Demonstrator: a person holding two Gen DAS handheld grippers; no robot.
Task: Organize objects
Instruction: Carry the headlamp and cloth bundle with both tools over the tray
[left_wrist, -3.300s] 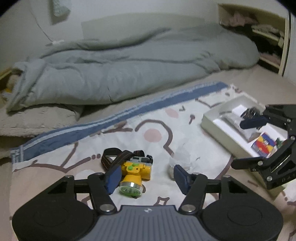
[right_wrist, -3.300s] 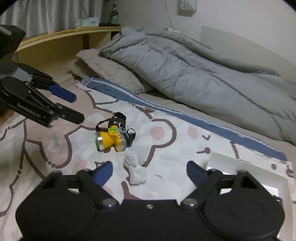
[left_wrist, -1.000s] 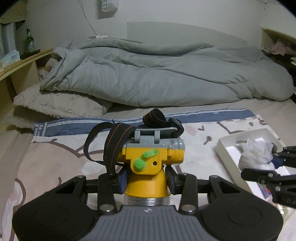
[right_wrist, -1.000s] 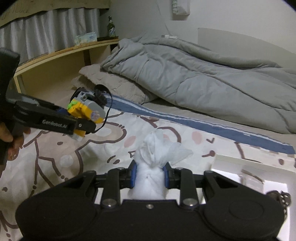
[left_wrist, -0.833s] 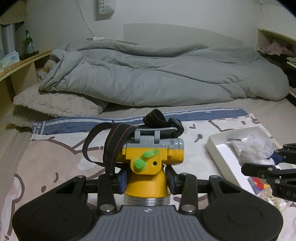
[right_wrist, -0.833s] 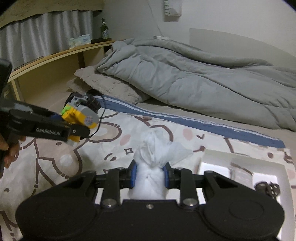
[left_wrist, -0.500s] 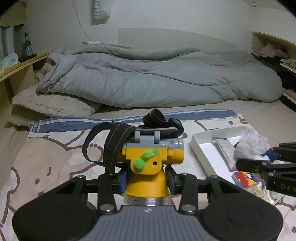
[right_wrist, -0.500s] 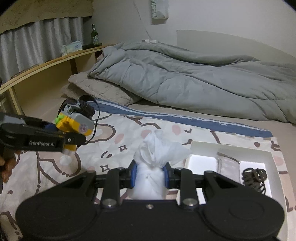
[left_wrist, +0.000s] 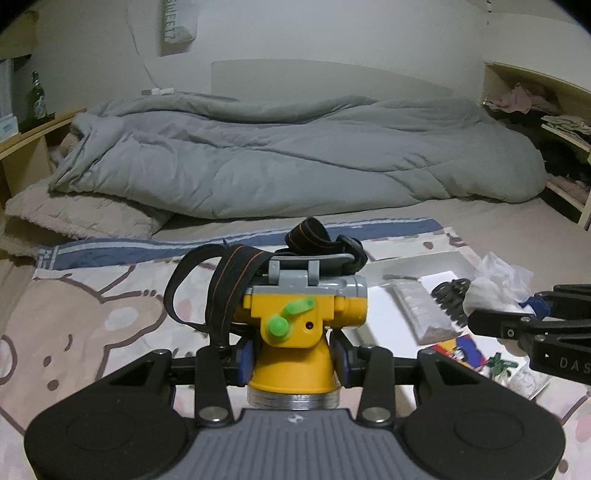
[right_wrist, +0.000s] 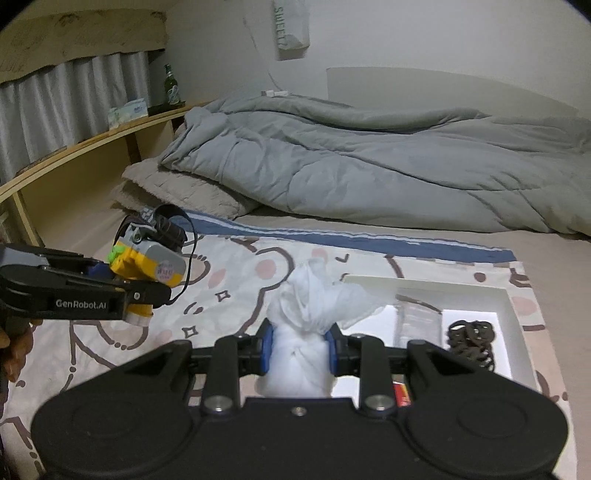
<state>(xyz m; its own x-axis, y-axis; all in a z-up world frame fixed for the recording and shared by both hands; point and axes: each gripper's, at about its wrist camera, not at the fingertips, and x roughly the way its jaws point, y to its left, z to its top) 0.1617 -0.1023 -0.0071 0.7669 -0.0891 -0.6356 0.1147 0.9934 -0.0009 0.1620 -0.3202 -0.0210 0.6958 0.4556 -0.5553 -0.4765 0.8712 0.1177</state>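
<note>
Both pairs of jaws are clamped: the left gripper (left_wrist: 293, 354) squeezes the yellow headlamp (left_wrist: 295, 332), held up above the patterned sheet (right_wrist: 236, 288), and the right gripper (right_wrist: 298, 350) pinches a knotted white bag (right_wrist: 303, 332). That bag hangs over the left edge of the white tray (right_wrist: 517, 317), where a black hair clip (right_wrist: 471, 338) lies near the right wall.

Black left gripper (left_wrist: 293, 356), blue pads, grey ribbed base, "GenRobot.AI" lettering
</note>
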